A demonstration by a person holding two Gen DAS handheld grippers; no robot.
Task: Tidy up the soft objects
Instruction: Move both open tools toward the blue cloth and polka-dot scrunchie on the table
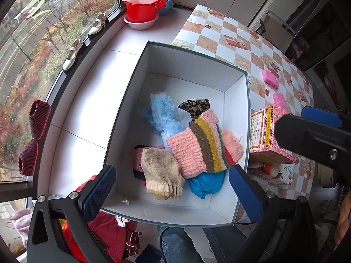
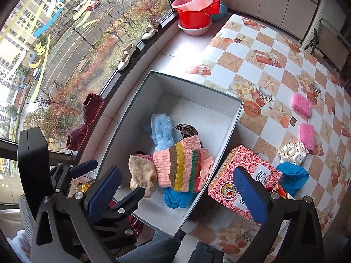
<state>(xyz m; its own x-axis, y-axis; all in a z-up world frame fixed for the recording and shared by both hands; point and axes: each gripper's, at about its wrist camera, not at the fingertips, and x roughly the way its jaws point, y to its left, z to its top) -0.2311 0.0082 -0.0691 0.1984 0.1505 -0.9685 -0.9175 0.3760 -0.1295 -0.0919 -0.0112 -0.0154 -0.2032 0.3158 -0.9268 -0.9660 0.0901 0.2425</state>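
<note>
A white open box holds soft things: a striped pink knit piece, a beige sock, a light blue fluffy piece, a leopard cloth and a blue cloth. My left gripper is open and empty above the box's near edge. My right gripper is open and empty above the box's near right corner. On the table lie two pink sponges, a dotted white cloth and another blue cloth.
A red patterned carton stands right of the box on the checkered tablecloth. Stacked red and pink basins sit on the window ledge, with shoes and red slippers. Red clothes lie below the box.
</note>
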